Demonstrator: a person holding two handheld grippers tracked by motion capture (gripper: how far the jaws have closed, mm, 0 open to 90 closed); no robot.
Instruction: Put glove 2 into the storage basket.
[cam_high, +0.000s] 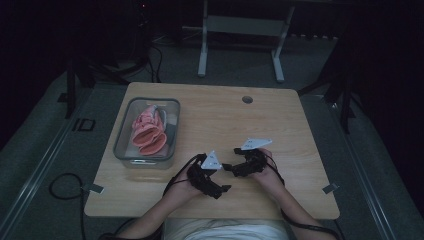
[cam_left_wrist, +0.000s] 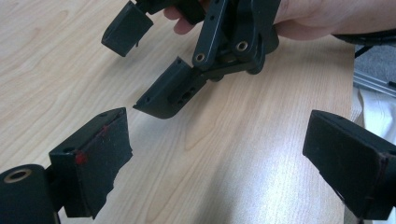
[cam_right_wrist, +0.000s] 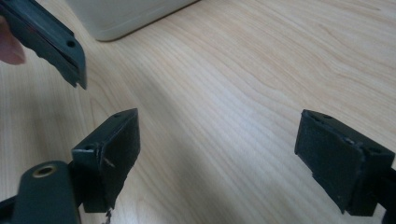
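My left gripper (cam_high: 227, 187): jaws spread wide, nothing between them, low over the near middle of the table (cam_high: 220, 115)
My right gripper (cam_high: 228, 159): jaws also spread and empty, tips just beside my left one
Pink shoes (cam_high: 148, 131): in the clear bin (cam_high: 123, 131), far left of both grippers

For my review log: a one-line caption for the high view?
Both open grippers, left and right, hover over the wooden table beside a clear bin of pink shoes.

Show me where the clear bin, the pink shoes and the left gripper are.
clear bin (cam_high: 122, 131): high view, on its left rim.
pink shoes (cam_high: 148, 131): high view, middle of the pair inside the bin.
left gripper (cam_high: 225, 188): high view, midway between its fingertips.
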